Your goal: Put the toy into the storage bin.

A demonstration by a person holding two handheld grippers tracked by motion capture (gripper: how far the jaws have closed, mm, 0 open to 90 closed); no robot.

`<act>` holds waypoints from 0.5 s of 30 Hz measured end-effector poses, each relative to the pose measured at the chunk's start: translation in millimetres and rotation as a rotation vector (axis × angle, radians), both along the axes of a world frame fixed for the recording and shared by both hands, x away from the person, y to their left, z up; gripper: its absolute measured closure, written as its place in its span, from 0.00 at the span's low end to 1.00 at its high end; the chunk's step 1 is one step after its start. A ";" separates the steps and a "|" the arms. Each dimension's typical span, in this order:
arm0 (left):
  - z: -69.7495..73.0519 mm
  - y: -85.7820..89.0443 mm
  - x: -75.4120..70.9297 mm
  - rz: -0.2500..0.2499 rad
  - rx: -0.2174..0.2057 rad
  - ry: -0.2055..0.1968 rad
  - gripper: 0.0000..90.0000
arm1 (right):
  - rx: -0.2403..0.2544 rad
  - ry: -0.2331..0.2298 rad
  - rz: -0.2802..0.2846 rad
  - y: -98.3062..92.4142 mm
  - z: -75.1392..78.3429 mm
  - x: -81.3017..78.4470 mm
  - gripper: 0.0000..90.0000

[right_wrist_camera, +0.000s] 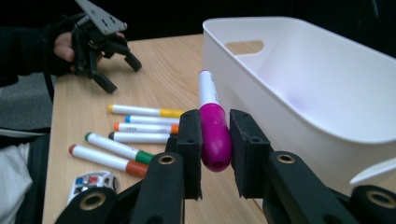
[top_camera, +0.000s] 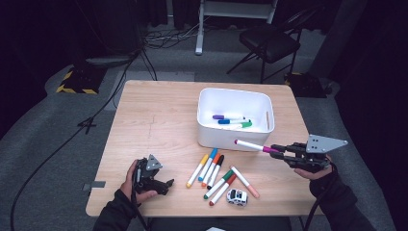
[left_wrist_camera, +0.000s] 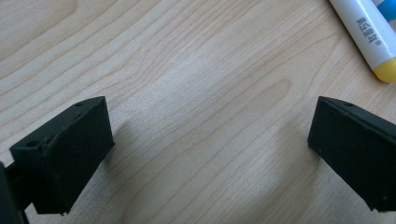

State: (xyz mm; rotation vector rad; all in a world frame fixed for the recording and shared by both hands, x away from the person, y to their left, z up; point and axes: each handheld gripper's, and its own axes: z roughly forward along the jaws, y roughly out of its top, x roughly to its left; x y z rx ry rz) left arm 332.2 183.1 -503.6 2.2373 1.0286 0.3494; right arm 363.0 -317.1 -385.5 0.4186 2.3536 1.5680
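Currently:
- The right gripper (top_camera: 284, 151) is clamped on the magenta cap of a marker (top_camera: 251, 145); its long axis runs left, level, just near of the bin (top_camera: 269, 118).
- The left gripper (top_camera: 163, 185) rests on the table (top_camera: 154, 115), jaws apart, empty.
- Marker: smooth white plastic cylinder. Bin: glossy white, rounded corners.

High camera above the near edge, facing down across the whole worktop (top_camera: 159, 110), left gripper camera pressed close over bare wood, right gripper camera low, facing left past the white bin (right_wrist_camera: 299, 84), which the high view shares.
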 end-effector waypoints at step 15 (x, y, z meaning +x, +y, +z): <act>0.0 0.0 0.1 -0.001 0.000 0.000 0.00 | 0.009 -0.060 -0.035 0.5 51.3 27.1 0.84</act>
